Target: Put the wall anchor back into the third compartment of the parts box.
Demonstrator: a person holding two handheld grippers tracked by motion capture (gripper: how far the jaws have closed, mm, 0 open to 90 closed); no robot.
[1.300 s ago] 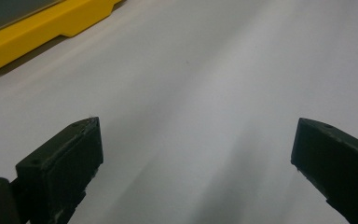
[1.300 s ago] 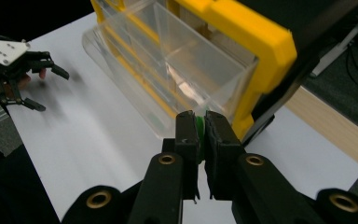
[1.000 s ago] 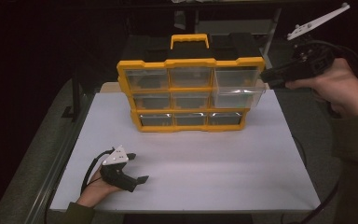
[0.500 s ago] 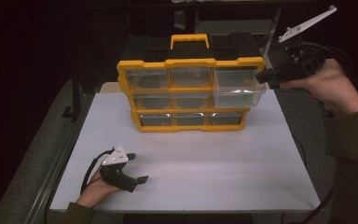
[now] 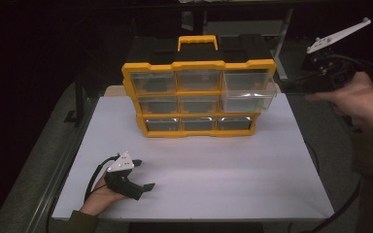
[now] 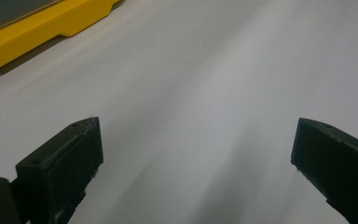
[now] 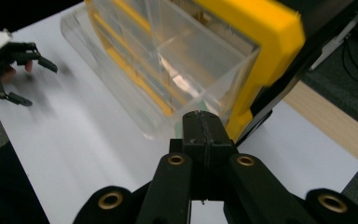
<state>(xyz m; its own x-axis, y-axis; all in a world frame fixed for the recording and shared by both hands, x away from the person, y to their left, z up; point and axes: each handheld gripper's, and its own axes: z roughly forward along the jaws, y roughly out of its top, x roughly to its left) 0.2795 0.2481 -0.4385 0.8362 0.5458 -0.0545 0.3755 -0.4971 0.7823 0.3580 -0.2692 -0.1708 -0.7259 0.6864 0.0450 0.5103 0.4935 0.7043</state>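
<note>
Yellow organiser (image 5: 199, 99): clear drawer (image 5: 248, 97) pulled out at right, contents indistinct. Right tongs (image 7: 203, 126) clenched, empty; left tongs (image 6: 196, 154) released.

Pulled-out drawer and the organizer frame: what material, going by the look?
Pulled-out drawer: looks like clear, glossy hard plastic; the yellow frame shows through its walls in the right gripper view, with glints on its edges. Organizer frame: opaque yellow plastic by the look, smooth with a slight sheen, moulded rounded corners; its back looks black. The exact plastic can't be told.
</note>
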